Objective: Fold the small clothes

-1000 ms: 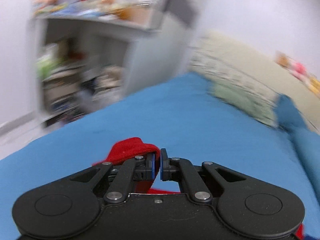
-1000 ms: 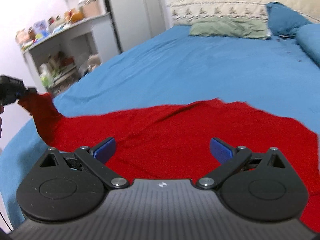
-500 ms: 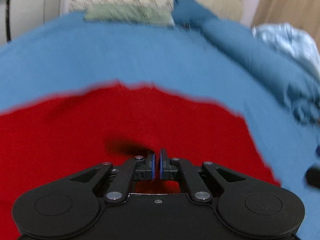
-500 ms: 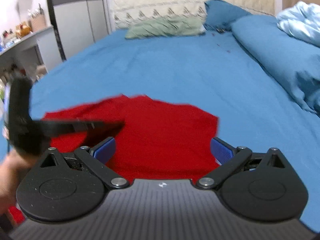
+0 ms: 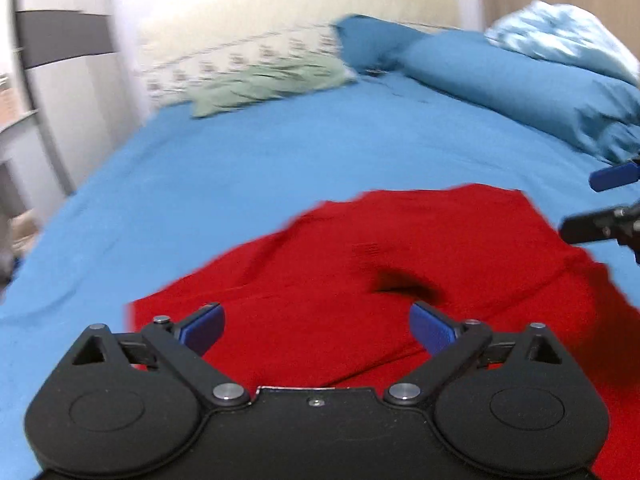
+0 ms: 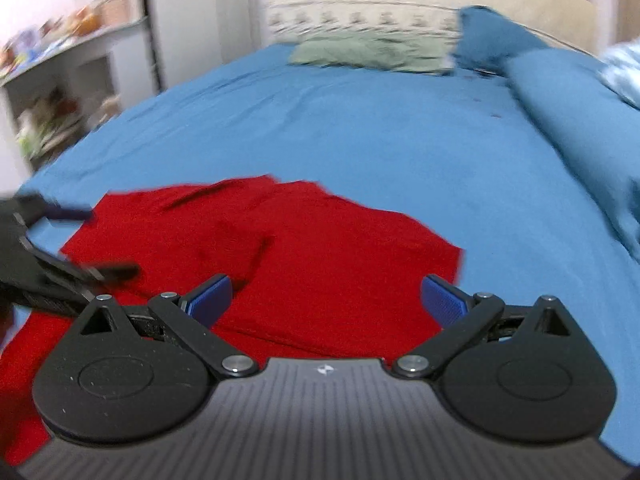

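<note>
A red garment [image 5: 400, 264] lies folded over on the blue bed sheet [image 5: 248, 168]; it also shows in the right wrist view [image 6: 328, 264]. My left gripper [image 5: 318, 328] is open and empty, just above the garment's near left part. My right gripper [image 6: 326, 298] is open and empty above the garment's near right part. The right gripper's fingers [image 5: 612, 176] show at the right edge of the left wrist view. The left gripper [image 6: 60, 240] shows blurred at the left edge of the right wrist view.
A green pillow [image 5: 272, 84] and a patterned cream pillow [image 5: 240, 60] lie at the headboard. A blue pillow [image 5: 520, 84] and a pale blue quilt [image 5: 560, 36] lie at the right. A cabinet [image 6: 192, 28] and cluttered shelves [image 6: 52, 92] stand left of the bed.
The left gripper carried a red sleeve over the garment, then opened and let it go. The right gripper stayed open. Both views are still swinging.
</note>
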Motion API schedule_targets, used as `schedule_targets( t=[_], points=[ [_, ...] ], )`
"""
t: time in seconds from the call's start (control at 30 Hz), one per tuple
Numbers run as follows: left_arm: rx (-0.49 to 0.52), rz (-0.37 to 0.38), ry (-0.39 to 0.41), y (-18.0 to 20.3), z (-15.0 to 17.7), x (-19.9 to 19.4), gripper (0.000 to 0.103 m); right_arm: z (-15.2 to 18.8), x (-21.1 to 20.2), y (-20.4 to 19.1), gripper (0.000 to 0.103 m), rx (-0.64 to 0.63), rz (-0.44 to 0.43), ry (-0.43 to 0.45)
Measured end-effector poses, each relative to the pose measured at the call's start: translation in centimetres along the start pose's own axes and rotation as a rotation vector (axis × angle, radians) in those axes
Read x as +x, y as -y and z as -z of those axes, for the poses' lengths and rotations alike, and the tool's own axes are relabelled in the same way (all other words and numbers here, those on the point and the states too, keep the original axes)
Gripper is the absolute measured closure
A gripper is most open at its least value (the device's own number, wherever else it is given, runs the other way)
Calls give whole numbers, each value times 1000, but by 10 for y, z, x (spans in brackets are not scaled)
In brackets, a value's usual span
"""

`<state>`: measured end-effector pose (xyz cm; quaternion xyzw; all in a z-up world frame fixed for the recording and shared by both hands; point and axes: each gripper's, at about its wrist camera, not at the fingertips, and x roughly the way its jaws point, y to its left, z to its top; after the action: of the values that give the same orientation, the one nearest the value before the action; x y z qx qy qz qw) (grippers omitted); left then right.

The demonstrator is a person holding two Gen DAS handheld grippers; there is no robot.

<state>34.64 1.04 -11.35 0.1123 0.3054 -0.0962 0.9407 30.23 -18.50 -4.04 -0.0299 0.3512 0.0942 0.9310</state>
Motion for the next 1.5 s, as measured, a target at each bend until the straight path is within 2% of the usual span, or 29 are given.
schedule_targets(
  t=[0.1, 0.17, 0.23, 0.3, 0.37, 0.4, 0.47, 0.5, 0.53, 0.6, 0.7, 0.77, 0.83, 0.93, 1.0, 1.17, 1.3, 1.4, 1.47, 1.5],
  points=[
    [-105, -78, -21, -36, 21, 8, 3, -9, 24, -32, 0, -133, -35, -27],
    [-196, -102, -38, -59, 42, 14, 3, -16, 46, -56, 1, -217, -44, -66],
    [-260, -81, -96, -73, 54, 25, 4, -24, 72, -78, 20, -298, -51, -122],
    [-306, -39, -131, -80, 60, 31, 4, -31, 96, -95, 24, -357, -50, -159],
    [-316, -36, -145, -83, 65, 35, 4, -38, 118, -106, 28, -400, -56, -185],
    [-312, -44, -158, -84, 66, 38, 4, -40, 128, -111, 35, -422, -64, -200],
    [-310, -51, -175, -84, 68, 43, 4, -43, 150, -121, 56, -467, -89, -271],
    [-315, -46, -178, -85, 68, 45, 4, -43, 158, -124, 79, -482, -91, -306],
    [-322, -46, -181, -87, 67, 45, 4, -44, 165, -127, 83, -490, -88, -339],
    [-336, -57, -187, -91, 65, 50, 4, -49, 165, -128, 83, -492, -81, -323],
    [-354, -82, -187, -96, 66, 54, 4, -64, 141, -118, 83, -447, -35, -199],
    [-373, -87, -177, -109, 76, 39, 4, -80, 120, -99, 83, -369, 23, -109],
    [-397, -99, -165, -111, 75, 43, 5, -89, 100, -72, 83, -263, 82, -27],
    [-434, -114, -142, -112, 77, 52, 11, -78, 80, -41, 83, -164, 179, 45],
    [-434, -135, -121, -110, 74, 57, 15, -60, 77, -21, 83, -103, 220, 58],
    [-468, -178, -103, -114, 76, 58, 28, -10, 91, 12, 83, 47, 263, 2],
    [-494, -196, -134, -120, 82, 51, 30, 8, 80, 30, 83, 135, 268, 51],
    [-478, -227, -163, -117, 82, 43, 30, 25, 80, 39, 83, 181, 255, 19],
    [-443, -232, -157, -109, 78, 32, 33, 39, 82, 40, 78, 165, 244, -22],
    [-421, -222, -131, -105, 75, 25, 29, 44, 78, 40, 63, 160, 253, -28]
  ],
)
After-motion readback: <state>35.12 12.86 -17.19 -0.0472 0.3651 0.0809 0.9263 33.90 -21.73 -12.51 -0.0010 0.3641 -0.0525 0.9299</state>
